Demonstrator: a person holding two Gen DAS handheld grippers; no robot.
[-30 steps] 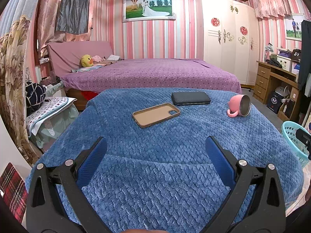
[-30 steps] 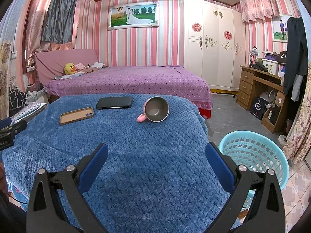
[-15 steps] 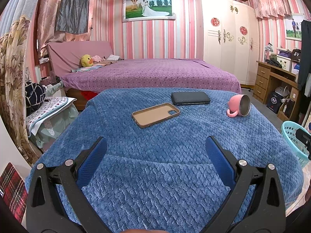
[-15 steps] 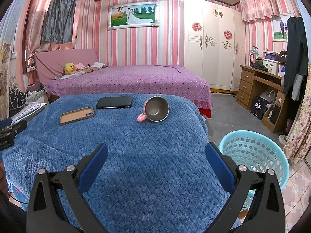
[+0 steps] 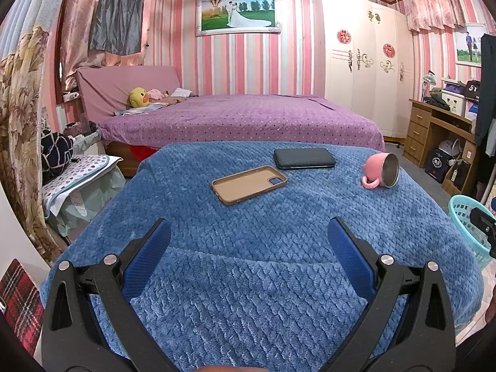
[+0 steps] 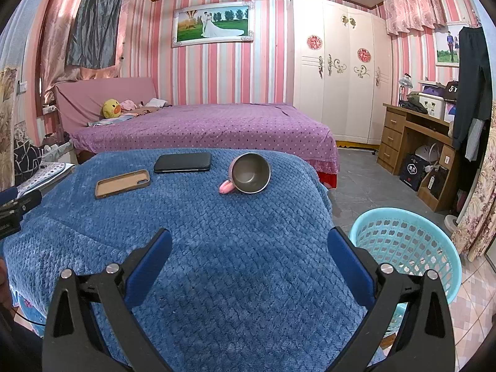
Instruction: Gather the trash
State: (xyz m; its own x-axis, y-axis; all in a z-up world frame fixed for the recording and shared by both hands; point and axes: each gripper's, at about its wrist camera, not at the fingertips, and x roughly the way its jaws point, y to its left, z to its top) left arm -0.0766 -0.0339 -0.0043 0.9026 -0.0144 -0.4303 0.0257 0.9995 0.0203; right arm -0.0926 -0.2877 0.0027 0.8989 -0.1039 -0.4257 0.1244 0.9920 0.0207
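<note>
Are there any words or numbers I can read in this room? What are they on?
"5T" or "ST", white letters on the dark bag on the desk; only partly legible.
Dark box under the desk: a label, too blurred to read.
Red wardrobe ornaments: too small to read.
Nothing else legible.

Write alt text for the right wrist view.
The open right gripper hovers empty over a blue blanket holding a tipped pink mug, a tan phone case and a black phone. A teal basket stands right.

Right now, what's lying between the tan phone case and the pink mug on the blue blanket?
The black phone lies partly between the tan case and pink mug, set farther back; otherwise only blanket, in the right wrist view.
</note>
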